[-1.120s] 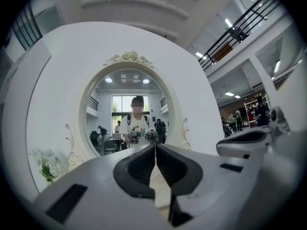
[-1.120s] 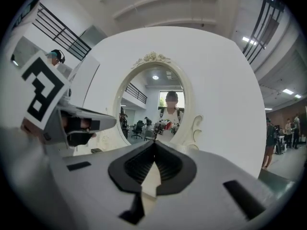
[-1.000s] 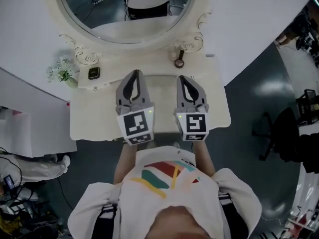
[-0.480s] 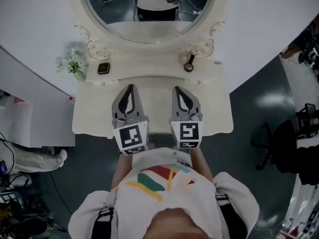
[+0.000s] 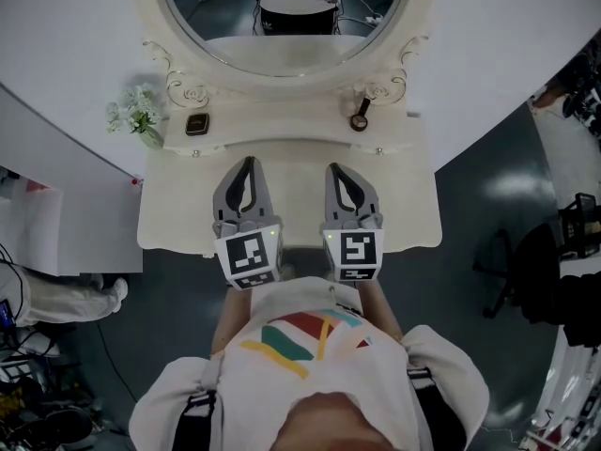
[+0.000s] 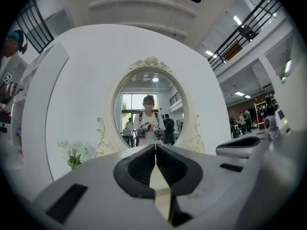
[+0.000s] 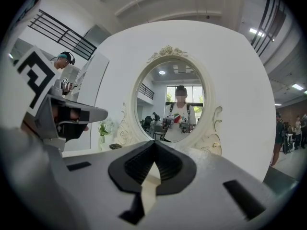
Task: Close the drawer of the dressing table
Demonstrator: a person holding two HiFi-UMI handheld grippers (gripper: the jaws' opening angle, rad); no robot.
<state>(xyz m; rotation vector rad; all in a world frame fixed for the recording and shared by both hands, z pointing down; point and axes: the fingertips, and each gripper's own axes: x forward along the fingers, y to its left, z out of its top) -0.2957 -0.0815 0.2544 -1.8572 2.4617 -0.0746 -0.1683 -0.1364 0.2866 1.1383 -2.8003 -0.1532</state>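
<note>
Left gripper (image 5: 247, 162) and right gripper (image 5: 335, 168), jaws together, over dressing table (image 5: 406, 216).

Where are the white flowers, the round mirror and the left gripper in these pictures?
white flowers (image 5: 134, 113): head view, on the blossoms.
round mirror (image 5: 218, 12): head view, on the glass, left part.
left gripper (image 5: 247, 163): head view, midway between its closed fingertips.
</note>
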